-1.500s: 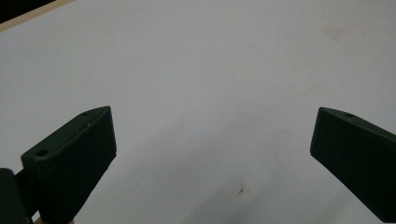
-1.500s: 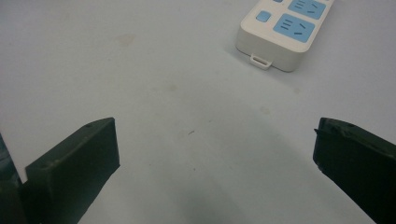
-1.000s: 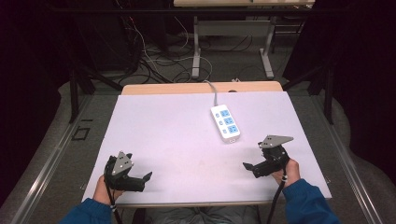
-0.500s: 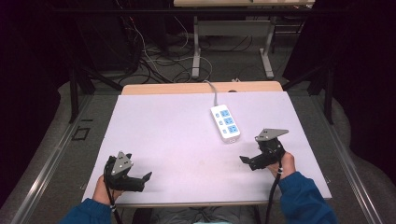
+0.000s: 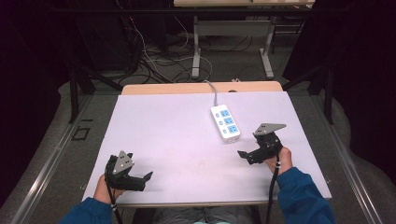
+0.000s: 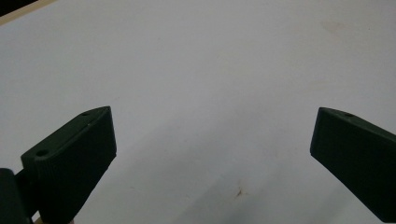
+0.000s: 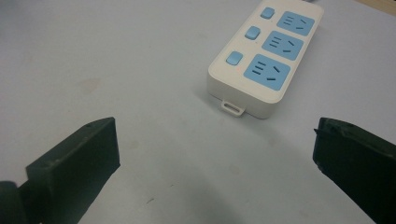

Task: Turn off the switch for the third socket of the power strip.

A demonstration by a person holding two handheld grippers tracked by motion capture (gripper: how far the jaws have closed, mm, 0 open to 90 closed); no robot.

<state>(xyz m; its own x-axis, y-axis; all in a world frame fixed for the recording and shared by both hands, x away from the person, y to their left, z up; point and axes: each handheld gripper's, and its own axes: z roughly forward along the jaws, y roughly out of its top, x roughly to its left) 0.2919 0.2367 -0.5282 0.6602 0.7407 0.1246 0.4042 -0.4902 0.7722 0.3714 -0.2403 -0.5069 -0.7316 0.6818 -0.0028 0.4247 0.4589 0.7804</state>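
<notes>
Your right tool [image 5: 254, 148] has slid a little to the left since a second ago, closer to the power strip [image 5: 225, 123]. Your left tool [image 5: 133, 176] has stayed where it was, low at the near left part of the counter [image 5: 168, 140].

You hold the right tool in your right hand [image 5: 276, 158], just in front of the near end of the power strip. It does not touch the strip. Its jaws are spread wide, with nothing between them. In the right gripper view, the power strip [image 7: 261, 60] lies just ahead of the right tool [image 7: 215, 154], a bit toward the right jaw.

The power strip is white. It has three blue sockets in a row and three small blue buttons beside them. It lies flat on the right half of the counter, and its grey cord [image 5: 214, 91] runs off the far edge.

Your left hand [image 5: 106, 189] holds the left tool near the front edge of the counter, well apart from the power strip. In the left gripper view, the jaws of the left tool [image 6: 212, 144] are spread wide too, and bare white counter [image 6: 201, 70] lies between them.
</notes>
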